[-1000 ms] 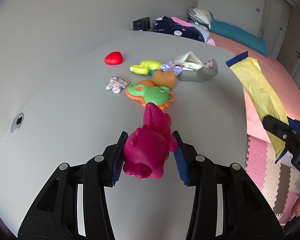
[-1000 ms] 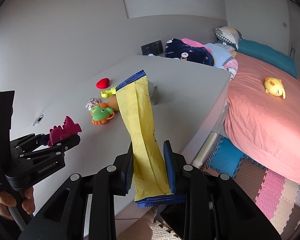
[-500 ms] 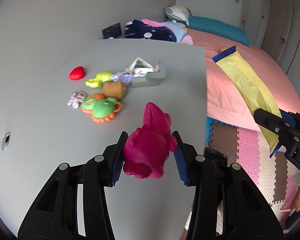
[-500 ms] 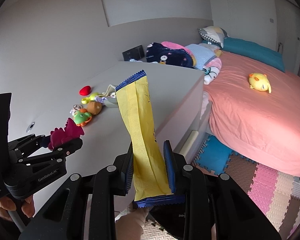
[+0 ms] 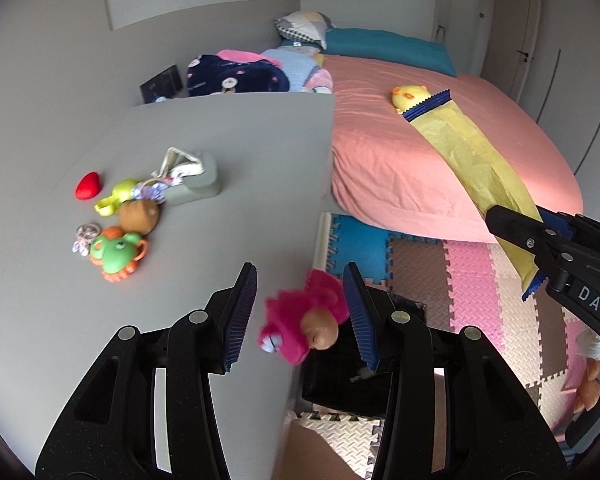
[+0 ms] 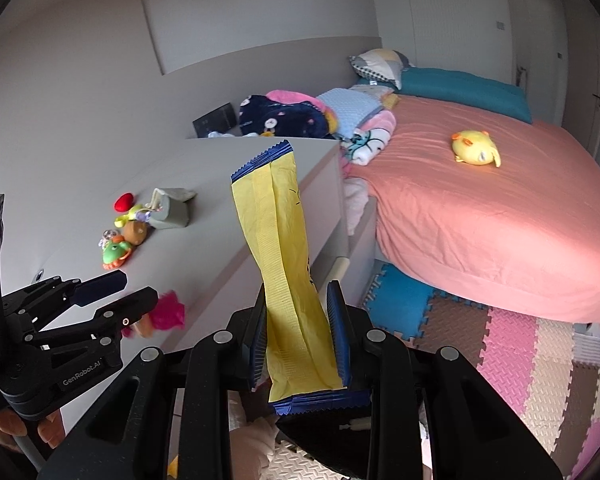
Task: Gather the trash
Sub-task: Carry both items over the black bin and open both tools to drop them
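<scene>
My left gripper [image 5: 302,312] is open past the grey table's right edge. A magenta toy [image 5: 304,320] is blurred between its jaws, loose and falling above a black bin [image 5: 348,384] on the floor. The toy also shows in the right wrist view [image 6: 162,314] beside the left gripper [image 6: 112,292]. My right gripper [image 6: 300,328] is shut on a long yellow wrapper with blue ends [image 6: 284,248], held upright. The wrapper also shows in the left wrist view [image 5: 472,164], held in the right gripper [image 5: 532,236].
On the grey table [image 5: 228,160] lie a red heart [image 5: 87,185], a green toy [image 5: 116,254], a brown toy [image 5: 138,216], a yellow-green toy [image 5: 116,196] and a grey pouch with crumpled paper [image 5: 192,176]. A pink bed [image 6: 500,208] with a yellow plush [image 6: 476,152] stands right. Foam mats [image 5: 440,280] cover the floor.
Both grippers swung right, off the table's edge. My left gripper opened and let go of the magenta toy, which now drops between the jaws over the black bin. The right gripper still holds the wrapper.
</scene>
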The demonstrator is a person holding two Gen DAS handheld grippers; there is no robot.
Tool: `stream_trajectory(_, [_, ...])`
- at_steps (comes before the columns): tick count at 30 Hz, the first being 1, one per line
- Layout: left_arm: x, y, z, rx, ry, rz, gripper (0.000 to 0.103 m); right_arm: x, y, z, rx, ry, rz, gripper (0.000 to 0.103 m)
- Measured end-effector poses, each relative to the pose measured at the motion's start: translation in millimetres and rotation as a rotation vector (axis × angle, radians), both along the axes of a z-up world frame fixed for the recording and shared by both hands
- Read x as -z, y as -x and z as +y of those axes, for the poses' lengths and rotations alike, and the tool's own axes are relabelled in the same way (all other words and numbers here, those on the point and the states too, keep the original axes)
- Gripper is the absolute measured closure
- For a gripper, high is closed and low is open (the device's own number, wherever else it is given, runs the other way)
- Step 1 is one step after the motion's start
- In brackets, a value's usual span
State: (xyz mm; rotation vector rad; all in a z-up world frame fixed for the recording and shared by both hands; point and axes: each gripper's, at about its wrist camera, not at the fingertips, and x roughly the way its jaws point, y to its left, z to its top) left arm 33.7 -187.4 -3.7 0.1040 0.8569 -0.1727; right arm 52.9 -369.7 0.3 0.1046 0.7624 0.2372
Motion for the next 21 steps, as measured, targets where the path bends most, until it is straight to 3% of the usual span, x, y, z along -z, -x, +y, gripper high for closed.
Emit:
stream_trajectory(3, [0,-3,-12,0.026,-0.004,-0.005,0.061,0,1,-12,0.029,-0.003,0.000,0.074])
stream_trajectory(5, [2,-5,-20,0.042,-0.009,0.001,0.089,0,0,-21,0.050,-0.007,0.000,0.074])
stream_trajectory(8, [5,-6,-31,0.080,0.001,0.019,0.095,1,0,-32,0.072,-0.010,0.002,0.074])
stream_trajectory(16, [15,-6,-52,0.121,-0.012,0.031,0.094,22,-8,-47,0.104,0.015,0.075,0.072])
stream_trajectory(17, [16,-8,-52,0.120,-0.009,0.035,0.095,26,-9,-47,0.116,0.031,0.086,0.059])
stream_trajectory(18, [17,-9,-52,0.119,-0.006,0.040,0.095,28,-9,-46,0.135,0.045,0.082,0.037])
stream_trajectory(21, [19,-12,-49,0.113,0.002,0.049,0.094,32,-10,-47,0.154,0.058,0.086,0.032])
